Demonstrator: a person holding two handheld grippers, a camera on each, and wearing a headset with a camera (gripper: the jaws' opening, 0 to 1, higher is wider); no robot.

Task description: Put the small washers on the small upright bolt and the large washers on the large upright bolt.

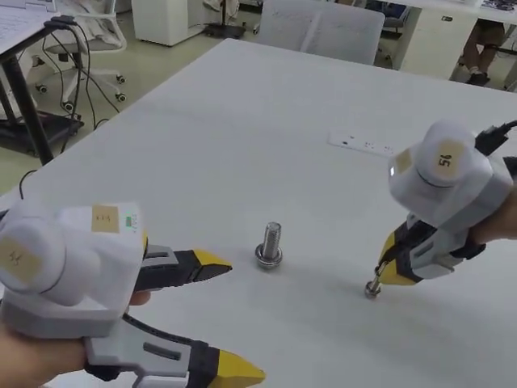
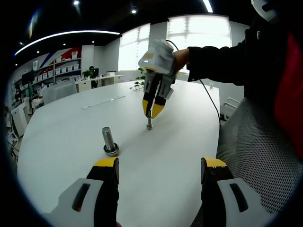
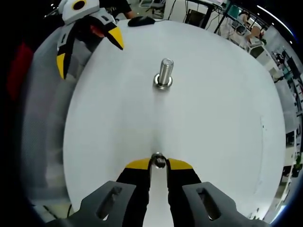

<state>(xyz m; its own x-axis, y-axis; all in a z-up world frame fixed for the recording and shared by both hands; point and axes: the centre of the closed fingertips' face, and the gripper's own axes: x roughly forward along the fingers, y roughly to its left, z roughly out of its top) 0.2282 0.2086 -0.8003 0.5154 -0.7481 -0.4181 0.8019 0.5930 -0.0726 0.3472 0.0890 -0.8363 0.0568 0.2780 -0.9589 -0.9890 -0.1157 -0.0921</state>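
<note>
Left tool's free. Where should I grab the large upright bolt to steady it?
On the large bolt, grip the bare threaded shank above the washers; bring the left tool in level from the side, since it stands upright with its base ringed.

Bright, even overhead light, soft shadows, fisheye-warped edges, sharp focus.

large bolt (image 1: 271, 237): silver, threaded, upright; washer (image 1: 269, 259) ringing its base. small bolt (image 1: 372, 288): upright, at its four o'clock, well apart.

A white table (image 1: 242, 121) stands in an office (bright windows (image 2: 199, 28), ceiling lights (image 2: 207, 4)), a grey chair (image 1: 323, 28) beyond.
</note>
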